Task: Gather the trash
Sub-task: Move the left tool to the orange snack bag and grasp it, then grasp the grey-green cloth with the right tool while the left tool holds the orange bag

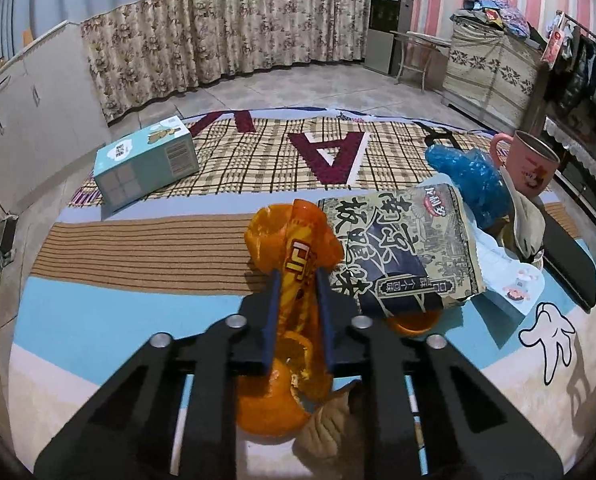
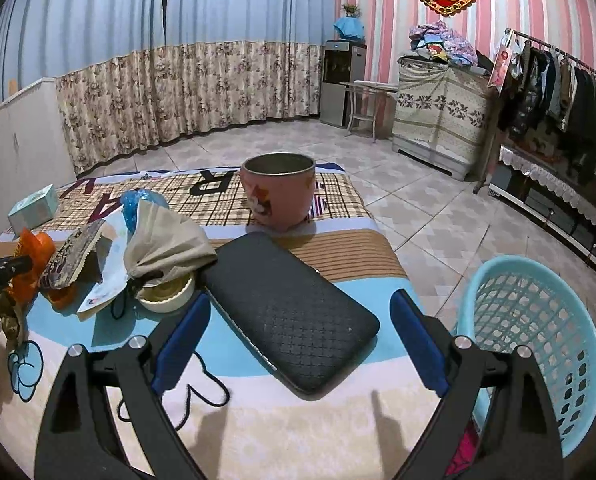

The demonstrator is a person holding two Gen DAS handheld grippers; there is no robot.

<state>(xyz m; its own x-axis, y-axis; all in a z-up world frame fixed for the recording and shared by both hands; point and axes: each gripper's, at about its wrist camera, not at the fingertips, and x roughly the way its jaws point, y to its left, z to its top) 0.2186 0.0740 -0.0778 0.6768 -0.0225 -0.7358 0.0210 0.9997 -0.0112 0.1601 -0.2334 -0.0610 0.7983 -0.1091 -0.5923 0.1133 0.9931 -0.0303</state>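
Note:
My left gripper [image 1: 298,280] is shut on an orange plastic wrapper [image 1: 298,240], held above the bed with orange peel [image 1: 270,408] below it. Beside it lie a dark snack packet [image 1: 402,248], a blue plastic bag [image 1: 470,176] and white paper [image 1: 506,284]. In the right wrist view the wrapper [image 2: 34,256] shows at far left, with the snack packet [image 2: 74,256] and a beige cloth bag [image 2: 166,240]. My right gripper [image 2: 298,308] is open and empty above a black pouch [image 2: 286,304]. A light blue basket [image 2: 538,336] stands at right, beside the bed.
A pink mug [image 2: 278,188] stands on the plaid blanket [image 1: 258,160], also seen in the left wrist view [image 1: 530,164]. A teal box [image 1: 146,160] lies at far left. A white round tin [image 2: 166,292] sits under the cloth bag. Tiled floor [image 2: 418,200] and a clothes rack [image 2: 558,92] lie right.

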